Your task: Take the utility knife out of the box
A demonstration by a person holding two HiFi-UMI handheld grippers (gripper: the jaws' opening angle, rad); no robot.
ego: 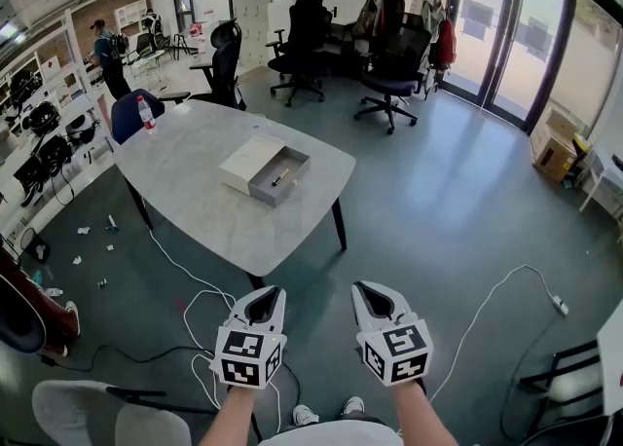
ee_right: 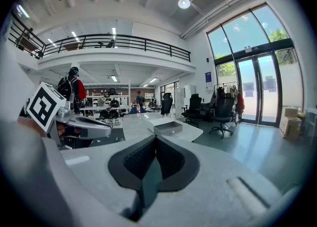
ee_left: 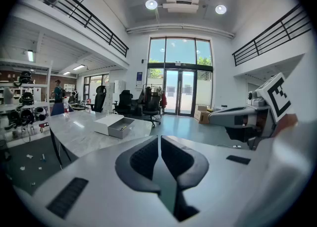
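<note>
Both claws shut and empty: left gripper (ego: 265,300), right gripper (ego: 375,298). Knife (ego: 280,177) lies in the open box (ego: 251,157) on the table (ego: 185,181), well ahead of me. Risks as I see them: going in with the jaws closed just shoves the knife or box, and the floor cables (ego: 175,269) could trip me on approach.

both forearms reach forward; left gripper (ego: 270,299) and right gripper (ego: 365,291) closed, empty, side by side.

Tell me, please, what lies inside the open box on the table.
The utility knife lies in the grey tray of the box; whatever sits under its white cover is hidden.
</note>
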